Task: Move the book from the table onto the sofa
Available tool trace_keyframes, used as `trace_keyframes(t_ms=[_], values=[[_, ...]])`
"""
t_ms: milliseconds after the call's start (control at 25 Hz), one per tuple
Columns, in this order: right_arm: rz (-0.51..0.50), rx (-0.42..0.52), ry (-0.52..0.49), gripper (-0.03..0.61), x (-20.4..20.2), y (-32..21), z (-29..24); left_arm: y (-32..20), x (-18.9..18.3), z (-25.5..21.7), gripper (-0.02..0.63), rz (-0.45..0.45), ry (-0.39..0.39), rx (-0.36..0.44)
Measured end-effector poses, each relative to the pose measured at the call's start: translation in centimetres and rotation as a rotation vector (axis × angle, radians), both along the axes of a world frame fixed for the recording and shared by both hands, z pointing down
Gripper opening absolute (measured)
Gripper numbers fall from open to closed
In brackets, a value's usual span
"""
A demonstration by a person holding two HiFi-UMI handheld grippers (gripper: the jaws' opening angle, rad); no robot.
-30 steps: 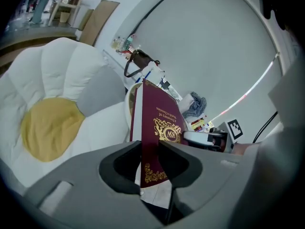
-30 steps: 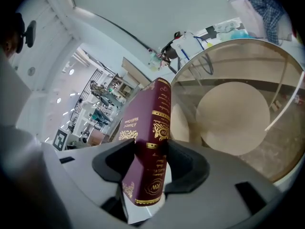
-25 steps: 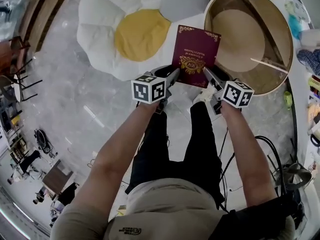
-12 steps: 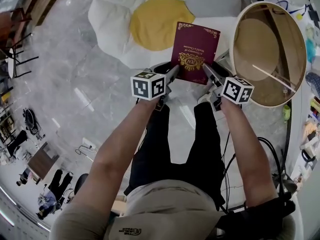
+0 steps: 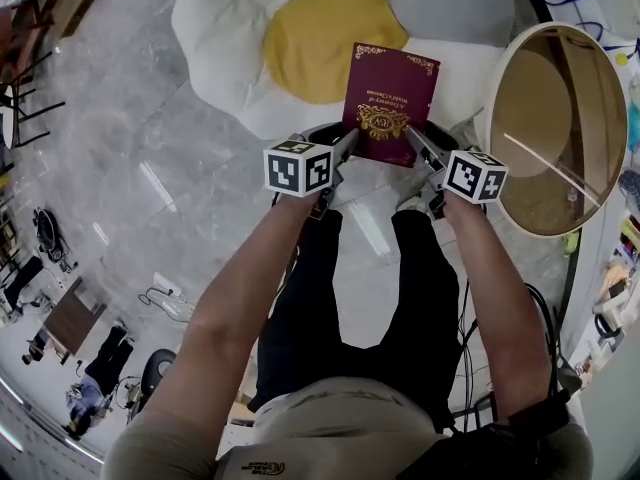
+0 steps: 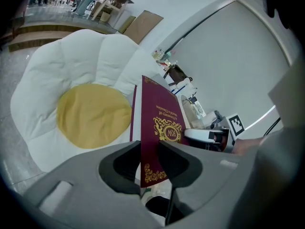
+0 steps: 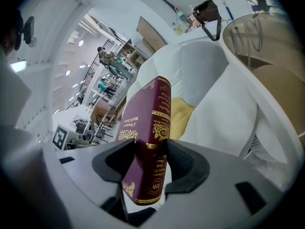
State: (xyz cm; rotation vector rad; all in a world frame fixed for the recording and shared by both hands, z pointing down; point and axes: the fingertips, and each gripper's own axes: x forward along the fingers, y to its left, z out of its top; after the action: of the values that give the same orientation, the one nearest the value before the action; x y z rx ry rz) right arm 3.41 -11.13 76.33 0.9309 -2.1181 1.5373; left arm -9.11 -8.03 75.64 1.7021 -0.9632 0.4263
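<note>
Maroon book [image 5: 388, 108] between both down-tilted claws [image 5: 347, 146] [image 5: 414, 144]

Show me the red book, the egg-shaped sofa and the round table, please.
red book [image 5: 390, 103]: head view, middle of its front cover.
egg-shaped sofa [image 5: 325, 43]: head view, its yellow centre.
round table [image 5: 545, 103]: head view, bare brown top.

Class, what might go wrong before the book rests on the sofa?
The left gripper and right gripper pinch the book only at its near end, so it may droop or slip. That end seems to hang past the sofa edge; released here, it might slide to the floor.
</note>
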Motion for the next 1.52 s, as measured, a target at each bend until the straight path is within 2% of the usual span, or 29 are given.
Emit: trace_keyframes(t_ms=[200,560,760,880,1240,1320,1520], values=[[-0.042,-0.014,0.019,0.215,0.0,-1.2,4.1,-0.9,0.1,4.3,0.118,0.012,0.018,-0.013],[-0.068,-0.032,0.055,0.219,-0.8,-2.6,11.6,-1.5,-0.4,12.1,0.118,-0.056,0.031,-0.053],[-0.04,-0.073,0.121,0.222,-0.6,-3.0,15.1,-1.4,-0.6,16.0,0.118,-0.054,0.049,-0.12],[-0.044,-0.056,0.15,0.221,-0.2,-3.8,15.4,-1.4,-0.6,17.6,0.118,-0.037,0.014,-0.146],[-0.092,-0.03,0.161,0.2,2.1,-2.0,9.8,0.4,-1.7,14.2,0.12,-0.012,-0.067,-0.189],[-0.118,-0.025,0.161,0.181,1.8,-0.5,8.3,1.0,-2.4,12.5,0.12,-0.004,-0.084,-0.175],[-0.148,0.008,0.18,0.107,1.5,2.1,3.3,2.5,-2.0,6.9,0.12,0.019,-0.064,-0.142]])
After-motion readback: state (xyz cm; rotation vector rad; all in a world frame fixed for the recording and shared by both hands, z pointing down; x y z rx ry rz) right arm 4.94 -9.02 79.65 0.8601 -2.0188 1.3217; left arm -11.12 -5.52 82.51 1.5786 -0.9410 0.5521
